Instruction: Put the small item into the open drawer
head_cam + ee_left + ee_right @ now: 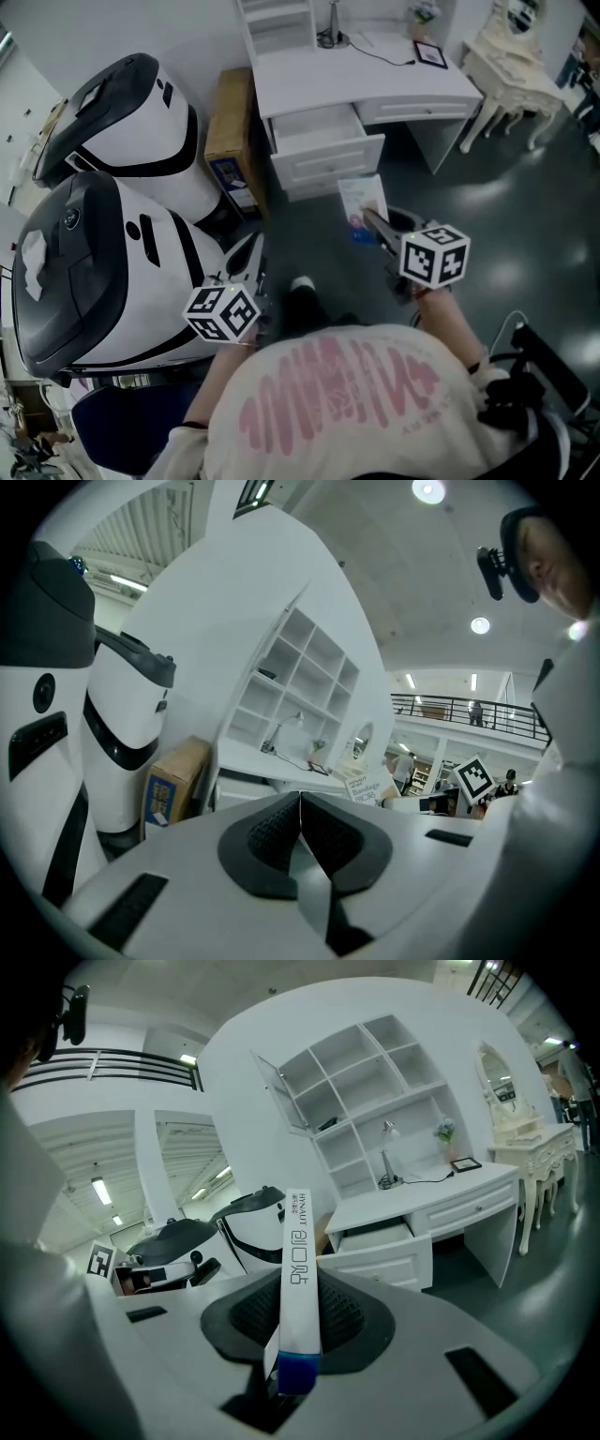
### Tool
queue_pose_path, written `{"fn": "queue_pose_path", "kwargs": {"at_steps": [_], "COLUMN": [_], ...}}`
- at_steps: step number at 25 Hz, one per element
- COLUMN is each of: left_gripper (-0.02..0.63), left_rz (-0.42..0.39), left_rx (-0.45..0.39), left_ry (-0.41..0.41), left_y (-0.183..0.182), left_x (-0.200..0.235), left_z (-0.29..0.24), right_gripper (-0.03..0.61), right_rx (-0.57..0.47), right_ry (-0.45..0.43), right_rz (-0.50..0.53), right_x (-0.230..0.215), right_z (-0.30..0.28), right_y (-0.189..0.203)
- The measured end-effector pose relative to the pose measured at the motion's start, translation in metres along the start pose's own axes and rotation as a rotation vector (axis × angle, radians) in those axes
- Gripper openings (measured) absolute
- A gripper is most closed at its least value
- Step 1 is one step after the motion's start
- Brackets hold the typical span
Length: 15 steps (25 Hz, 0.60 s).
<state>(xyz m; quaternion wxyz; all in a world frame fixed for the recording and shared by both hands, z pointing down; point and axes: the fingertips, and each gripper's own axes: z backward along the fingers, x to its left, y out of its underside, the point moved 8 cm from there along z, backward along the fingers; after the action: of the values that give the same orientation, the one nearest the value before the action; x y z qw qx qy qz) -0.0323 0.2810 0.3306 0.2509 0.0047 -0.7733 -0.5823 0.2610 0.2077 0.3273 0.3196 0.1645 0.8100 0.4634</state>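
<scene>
grip tells most of the story: the right gripper [298, 1309] is clamped on the small item, a flat bandage box [300, 1269]. its pads press the two broad faces, so the box stands edge-on between them, blue end back in the throat and printed end poking out past the tips. held that way, i judge, the box can be lowered into a drawer and let go without the jaws reaching deep inside.

in the head view the same box [362, 202] sticks out of the right gripper [375, 225] above the dark floor [487, 197]. it is short of the white counter [375, 80] and well apart from the open drawer [328, 148]. that drawer is pulled out with its mouth facing up, which allows a drop from above, but the box is not yet over it.

the left gripper [300, 829] has its jaws together on nothing. in the head view it sits low beside the big white-and-black pods [112, 272], probably kept aside because one gripper is enough for this carry. a cardboard carton [230, 131] stands between pods and counter, just beside the drawer, so the open floor side looks the easier approach.
</scene>
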Motion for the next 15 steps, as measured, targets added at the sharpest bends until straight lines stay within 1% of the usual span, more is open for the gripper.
{"fn": "queue_pose_path", "kwargs": {"at_steps": [9,12,15], "left_gripper": [0.031,0.031,0.031], "left_rz": [0.002,-0.002,0.009], "left_rx": [0.01,0.022,0.034], "left_ry": [0.062,0.072,0.061], "left_y": [-0.006,-0.015,-0.024], "left_x": [0.021,0.036,0.06], "left_z": [-0.045,-0.064,-0.088], "right_gripper": [0.091,0.091,0.091], "right_rx": [0.017,0.021,0.033], "right_ry": [0.043,0.058,0.072], "right_rz": [-0.012,-0.014,-0.03], "right_x": [-0.019,-0.026,-0.038], "right_z": [-0.024,-0.041,-0.065], "right_y": [-0.007,-0.016,-0.024]}}
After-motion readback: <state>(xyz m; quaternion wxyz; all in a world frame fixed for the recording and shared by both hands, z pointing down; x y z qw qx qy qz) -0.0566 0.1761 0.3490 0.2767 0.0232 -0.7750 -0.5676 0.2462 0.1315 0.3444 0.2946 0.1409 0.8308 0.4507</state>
